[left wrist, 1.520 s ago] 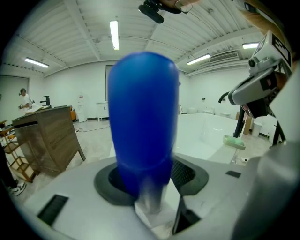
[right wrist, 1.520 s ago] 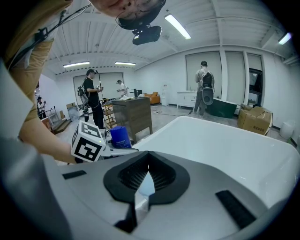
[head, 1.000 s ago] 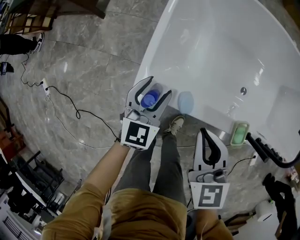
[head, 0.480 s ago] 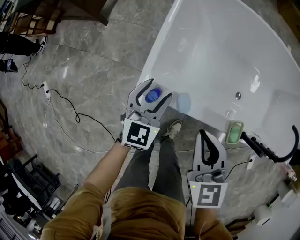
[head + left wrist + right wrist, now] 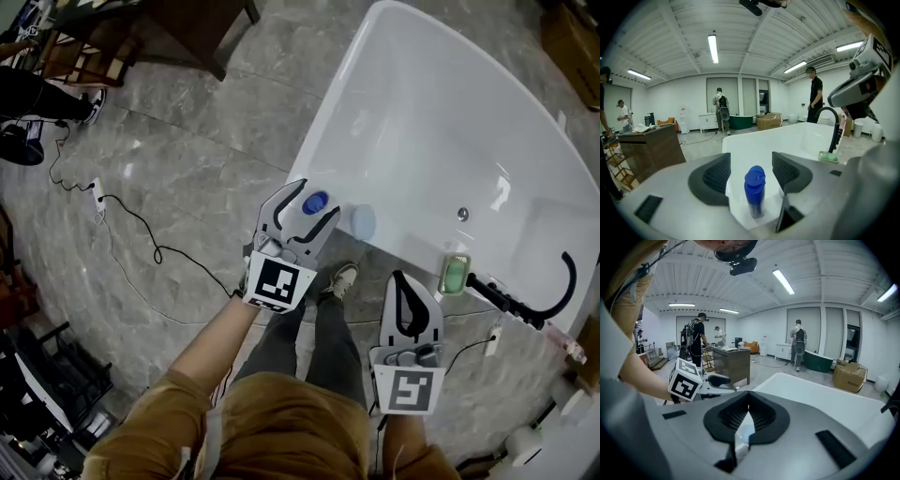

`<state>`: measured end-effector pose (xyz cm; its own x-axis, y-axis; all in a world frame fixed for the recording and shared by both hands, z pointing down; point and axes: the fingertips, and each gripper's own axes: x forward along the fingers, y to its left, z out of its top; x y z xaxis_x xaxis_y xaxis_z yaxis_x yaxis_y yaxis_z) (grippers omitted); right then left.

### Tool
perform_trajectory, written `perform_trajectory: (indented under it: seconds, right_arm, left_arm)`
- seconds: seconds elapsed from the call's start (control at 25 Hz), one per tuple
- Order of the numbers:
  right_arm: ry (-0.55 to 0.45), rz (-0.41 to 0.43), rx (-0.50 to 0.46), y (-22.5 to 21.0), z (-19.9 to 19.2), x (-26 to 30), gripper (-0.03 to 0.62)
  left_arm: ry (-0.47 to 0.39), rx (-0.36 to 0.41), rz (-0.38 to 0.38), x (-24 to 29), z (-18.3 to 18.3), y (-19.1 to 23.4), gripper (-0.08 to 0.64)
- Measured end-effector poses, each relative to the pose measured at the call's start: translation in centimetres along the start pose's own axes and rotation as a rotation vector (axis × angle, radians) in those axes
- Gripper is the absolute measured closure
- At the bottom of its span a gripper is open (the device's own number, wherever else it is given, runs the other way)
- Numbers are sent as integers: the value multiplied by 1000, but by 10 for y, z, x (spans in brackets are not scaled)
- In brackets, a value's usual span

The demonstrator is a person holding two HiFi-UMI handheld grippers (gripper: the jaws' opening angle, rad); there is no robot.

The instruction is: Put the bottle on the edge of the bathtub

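The bottle (image 5: 315, 201), clear with a blue cap, stands upright on the near edge of the white bathtub (image 5: 309, 141). My left gripper (image 5: 318, 196) is open around it, jaws apart on either side with gaps showing. In the left gripper view the bottle (image 5: 754, 190) rests on the bathtub rim (image 5: 740, 220) between the dark pads (image 5: 716, 174), and the left gripper (image 5: 751, 164) does not touch it. My right gripper (image 5: 405, 277) hangs shut over the floor, nearer me than the tub; its jaws meet in the right gripper view (image 5: 749, 397).
A pale blue round object (image 5: 363, 222) sits on the rim right of the bottle. A green soap dish (image 5: 455, 274) and a black faucet (image 5: 525, 309) are at the tub's right end. A cable (image 5: 141, 225) runs over the marble floor; a dark table (image 5: 187, 28) stands far left.
My left gripper has carried the bottle inward over the tub's rim, where it now stands between the parted jaws. The right gripper stayed shut and low.
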<state>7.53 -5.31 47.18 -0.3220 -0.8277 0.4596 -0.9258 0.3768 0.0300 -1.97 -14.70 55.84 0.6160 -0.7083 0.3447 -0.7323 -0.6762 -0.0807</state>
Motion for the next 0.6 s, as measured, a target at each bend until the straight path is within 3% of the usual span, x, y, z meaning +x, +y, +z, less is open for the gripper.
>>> perform_trajectory:
  seconds: [0.4,0.6]
  right_arm:
    - [-23,-34,-17,7,29,-29,588]
    - [-26,-54,-30,10,41,-44,588]
  left_arm:
    - [-8,-1,-9,-27,31,-3,296]
    - [28,6,8,-39,38,1,297]
